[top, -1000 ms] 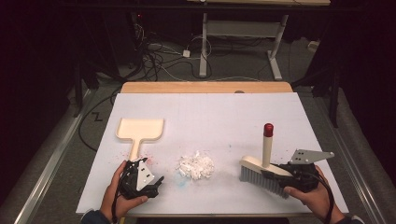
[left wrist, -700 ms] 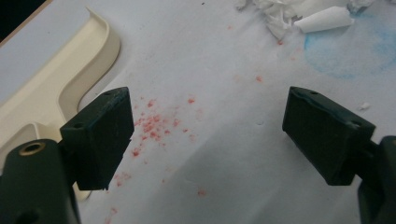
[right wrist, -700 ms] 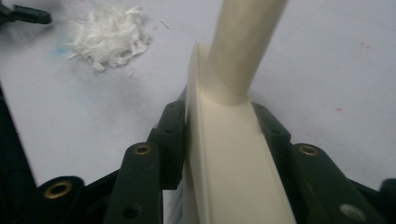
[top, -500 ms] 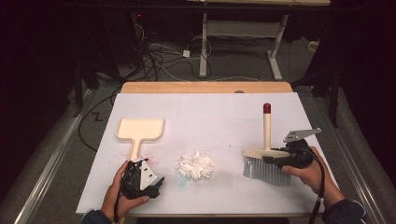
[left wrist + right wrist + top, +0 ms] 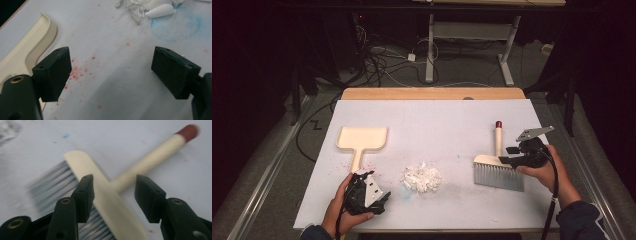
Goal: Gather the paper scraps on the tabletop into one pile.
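A brush (image 5: 498,167) with grey bristles, a cream handle and a red tip lies on the white sheet at the right. My right gripper (image 5: 508,156) sits just right of its head. Its jaws have just been opening, and in the right gripper view the brush's back (image 5: 105,195) lies between the spread jaws of the right gripper (image 5: 114,187), untouched. A cream dustpan (image 5: 362,139) lies at the left. My left gripper (image 5: 374,190) rests near the front edge by the dustpan's handle (image 5: 27,47); the left gripper (image 5: 111,72) is open and holds nothing. A pile of white paper scraps (image 5: 422,177) lies mid-table.
The white sheet (image 5: 437,120) covers most of the wooden table, whose far edge (image 5: 432,93) shows bare. Red specks (image 5: 77,71) and a faint blue smudge (image 5: 175,25) mark the sheet near the left gripper. Cables and table legs lie on the dark floor beyond.
The right gripper moved away from the front edge and its jaws spread off the brush. The brush shifted slightly farther up the table. The left hand stayed put.
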### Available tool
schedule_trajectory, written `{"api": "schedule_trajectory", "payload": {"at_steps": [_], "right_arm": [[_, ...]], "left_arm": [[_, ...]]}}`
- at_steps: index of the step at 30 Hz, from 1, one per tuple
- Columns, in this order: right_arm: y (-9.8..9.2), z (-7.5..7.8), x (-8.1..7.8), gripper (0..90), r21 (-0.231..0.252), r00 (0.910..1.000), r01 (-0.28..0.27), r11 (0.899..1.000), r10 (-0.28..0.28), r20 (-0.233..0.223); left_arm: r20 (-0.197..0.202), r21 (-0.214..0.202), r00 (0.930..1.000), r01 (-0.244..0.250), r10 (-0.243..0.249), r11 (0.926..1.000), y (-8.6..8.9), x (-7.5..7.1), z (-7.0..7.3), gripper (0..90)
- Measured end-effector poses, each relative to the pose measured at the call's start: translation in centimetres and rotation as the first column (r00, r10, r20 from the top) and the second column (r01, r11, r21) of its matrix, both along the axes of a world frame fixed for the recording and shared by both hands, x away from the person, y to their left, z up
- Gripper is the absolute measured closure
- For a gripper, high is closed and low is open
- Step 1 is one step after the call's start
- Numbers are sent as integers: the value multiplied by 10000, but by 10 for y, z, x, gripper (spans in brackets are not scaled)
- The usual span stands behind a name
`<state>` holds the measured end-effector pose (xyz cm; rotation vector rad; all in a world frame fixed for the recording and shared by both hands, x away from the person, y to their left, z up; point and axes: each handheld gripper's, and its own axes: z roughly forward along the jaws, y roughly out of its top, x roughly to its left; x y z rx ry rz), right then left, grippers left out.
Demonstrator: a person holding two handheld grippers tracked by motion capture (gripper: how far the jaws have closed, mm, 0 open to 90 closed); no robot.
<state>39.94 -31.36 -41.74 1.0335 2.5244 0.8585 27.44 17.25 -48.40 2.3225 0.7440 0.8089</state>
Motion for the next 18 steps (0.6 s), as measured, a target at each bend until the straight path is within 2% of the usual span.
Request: {"api": "schedule_trajectory", "payload": {"at_steps": [2, 3, 4, 7, 11, 12, 14, 15, 18], "right_arm": [[2, -2, 3, 555, -433, 9984, 503, 9978, -491, 276], [3, -3, 4, 594, -568, 9948, 860, 9947, -827, 587], [4, -5, 6, 645, -583, 9910, 1115, 9921, -1065, 815], [7, -11, 11, 734, -666, 9802, 1724, 9828, -1645, 1105], [11, -24, 22, 798, -1214, 9685, 2317, 9652, -2170, 1224], [12, -26, 25, 809, -1220, 9692, 2332, 9648, -2202, 1106], [14, -30, 29, 836, -1385, 9656, 2519, 9578, -2391, 1024], [16, -33, 31, 865, -1402, 9676, 2464, 9590, -2351, 921], [19, -35, 34, 852, -1308, 9674, 2457, 9605, -2344, 959]], "left_arm": [[12, -22, 10000, 30, -30, 10000, 0, 0, 0, 157], [15, -26, 10000, 21, -21, 10000, 0, 0, 0, 157], [17, -34, 10000, 4, -3, 10000, 0, 0, 0, 157], [-5, -50, 10000, 21, -21, 10000, 0, 1, -1, 157], [-57, -10, 10000, 55, -56, 10000, 0, 1, -1, 157], [-73, 5, 10000, 51, -51, 10000, 0, 1, -1, 157], [-93, 30, 9999, 55, -55, 10000, -1, 1, -1, 157], [-93, 31, 9999, 70, -70, 10000, -1, 1, -1, 157], [-84, 50, 9999, 111, -111, 9999, -1, 1, -1, 157]]}}
